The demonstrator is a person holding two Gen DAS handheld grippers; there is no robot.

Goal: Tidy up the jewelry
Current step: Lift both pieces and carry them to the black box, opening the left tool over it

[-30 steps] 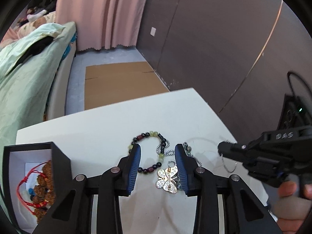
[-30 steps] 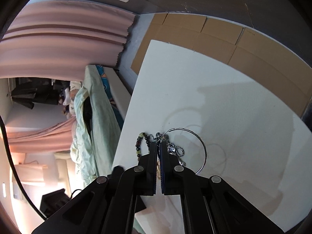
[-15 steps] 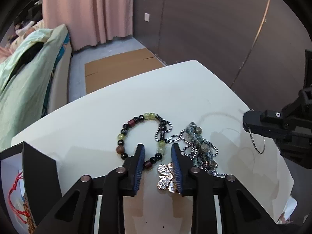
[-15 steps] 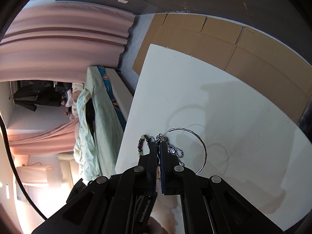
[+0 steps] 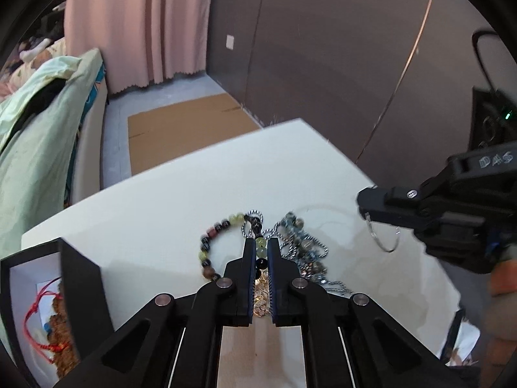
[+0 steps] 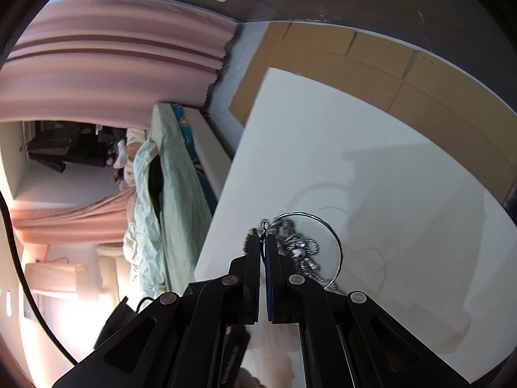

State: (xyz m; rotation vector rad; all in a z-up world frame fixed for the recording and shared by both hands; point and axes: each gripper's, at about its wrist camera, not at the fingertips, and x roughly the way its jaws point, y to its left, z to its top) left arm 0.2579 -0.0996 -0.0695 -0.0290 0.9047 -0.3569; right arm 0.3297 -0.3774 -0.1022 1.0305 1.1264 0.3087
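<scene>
Beaded bracelet [image 5: 223, 242] sits pinched in the left claw [image 5: 260, 252], jaws just closed onto its green beads; lifting may drag the tangled chain [image 5: 300, 252] just right of it. Right claw [image 6: 262, 245] is clamped on a thin wire hoop [image 6: 336, 242] above the table [image 5: 155, 220]. Open box [image 5: 77, 278] lies far left.

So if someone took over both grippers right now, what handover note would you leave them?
Left gripper: jaws just closed onto the beaded bracelet on the white table.
Right gripper: shut on the thin wire hoop, held above the table.
Silver chain pile and gold butterfly pendant lie loose beside the bracelet.
Done: red-cord beads already in the black box.
Left: box the bracelet, hoop, chain, pendant.
</scene>
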